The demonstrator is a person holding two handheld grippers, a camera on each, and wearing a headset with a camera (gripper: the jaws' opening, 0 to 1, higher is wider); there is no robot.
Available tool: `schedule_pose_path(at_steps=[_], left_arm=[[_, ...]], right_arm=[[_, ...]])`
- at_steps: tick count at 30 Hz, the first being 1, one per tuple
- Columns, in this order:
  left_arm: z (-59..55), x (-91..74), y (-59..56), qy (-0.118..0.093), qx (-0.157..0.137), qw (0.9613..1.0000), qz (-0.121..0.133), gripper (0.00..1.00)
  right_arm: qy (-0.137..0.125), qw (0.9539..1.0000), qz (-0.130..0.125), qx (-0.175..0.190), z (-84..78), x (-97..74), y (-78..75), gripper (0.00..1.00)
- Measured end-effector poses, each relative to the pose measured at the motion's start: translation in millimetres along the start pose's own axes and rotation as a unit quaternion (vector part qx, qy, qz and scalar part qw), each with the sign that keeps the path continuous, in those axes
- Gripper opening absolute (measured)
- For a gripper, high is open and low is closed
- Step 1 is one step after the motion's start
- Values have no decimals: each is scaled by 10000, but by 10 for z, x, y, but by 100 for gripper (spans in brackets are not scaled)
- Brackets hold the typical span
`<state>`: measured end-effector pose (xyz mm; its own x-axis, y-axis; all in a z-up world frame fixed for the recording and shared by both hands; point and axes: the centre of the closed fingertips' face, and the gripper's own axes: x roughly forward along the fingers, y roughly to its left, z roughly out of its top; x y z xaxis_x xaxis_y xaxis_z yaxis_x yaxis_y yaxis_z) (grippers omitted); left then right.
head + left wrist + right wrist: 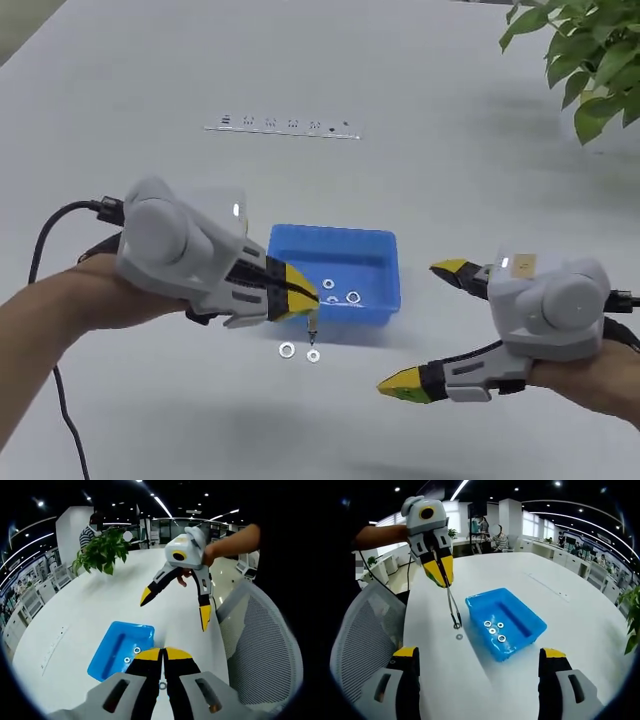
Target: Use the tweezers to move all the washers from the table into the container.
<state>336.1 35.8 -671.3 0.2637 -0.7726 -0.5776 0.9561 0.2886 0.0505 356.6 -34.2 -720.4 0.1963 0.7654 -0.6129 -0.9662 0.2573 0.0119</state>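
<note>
Right gripper view: blue bin (pixel 518 648), maybe 4 washers (pixel 492 630); L claw (pixel 442 580) clamps tweezers (pixel 451 605), R claw (pixel 479 654) apart.

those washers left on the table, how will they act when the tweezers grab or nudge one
The washers are thin, flat metal rings lying flush on the smooth white table, so a nudge probably slides them rather than rolls them. They look small and light, likely slipping from the tweezers unless pinched across the rim or through the hole.
</note>
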Motion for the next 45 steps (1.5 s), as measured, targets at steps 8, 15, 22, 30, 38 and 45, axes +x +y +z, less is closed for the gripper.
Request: schedule_pose_path(at_steps=[8,15,22,30,38,45], left_arm=[[-35,60,-19,17,-40,10000,-6,5],[-45,96,-25,1,-71,10000,-27,5],[-69,127,-26,30,-54,10000,-54,5],[-124,157,-40,113,-2,9999,-100,5],[-151,168,-32,109,41,9999,-122,5],[-158,167,-27,149,118,9996,-212,5]], right_arm=[[39,10000,26,5,-31,0,20,99],[50,10000,37,15,-45,7,28,99],[56,10000,53,28,-51,15,38,98],[83,9999,62,30,-70,15,43,98],[64,9999,127,-7,-66,24,85,96],[26,9996,237,-165,-43,27,137,86]])
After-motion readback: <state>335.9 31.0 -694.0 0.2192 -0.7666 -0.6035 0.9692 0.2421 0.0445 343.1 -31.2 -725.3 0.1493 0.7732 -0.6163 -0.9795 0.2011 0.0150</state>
